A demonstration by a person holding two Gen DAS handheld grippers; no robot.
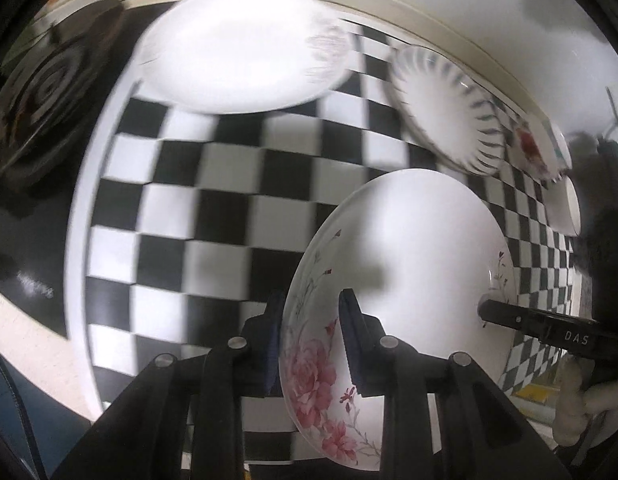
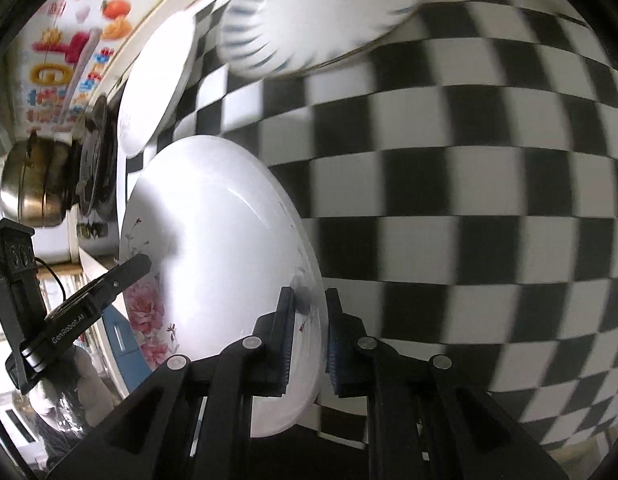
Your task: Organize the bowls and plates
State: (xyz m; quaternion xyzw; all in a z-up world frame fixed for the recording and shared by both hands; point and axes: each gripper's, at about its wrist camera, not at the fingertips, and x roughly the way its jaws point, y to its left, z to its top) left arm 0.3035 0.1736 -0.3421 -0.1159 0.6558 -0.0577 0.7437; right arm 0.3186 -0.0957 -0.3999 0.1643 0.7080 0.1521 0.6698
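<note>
Both grippers hold one white plate with pink flowers (image 1: 405, 256), lifted above the checkered cloth. My left gripper (image 1: 311, 312) is shut on its flowered rim. My right gripper (image 2: 309, 312) is shut on the opposite rim of the same plate (image 2: 213, 216); its finger shows in the left wrist view (image 1: 505, 314). A plain white plate (image 1: 245, 48) lies on the cloth at the back. A white bowl with grey-blue rim stripes (image 1: 445, 108) lies to its right, also in the right wrist view (image 2: 317, 12). The plain plate shows there too (image 2: 157, 80).
A black-and-white checkered cloth (image 1: 213, 208) covers the counter. A black stove burner (image 1: 41, 92) is at the left, with a steel pot (image 2: 33, 184) on it. More dishes, one with a red flower (image 1: 533, 148), stand at the far right by the wall.
</note>
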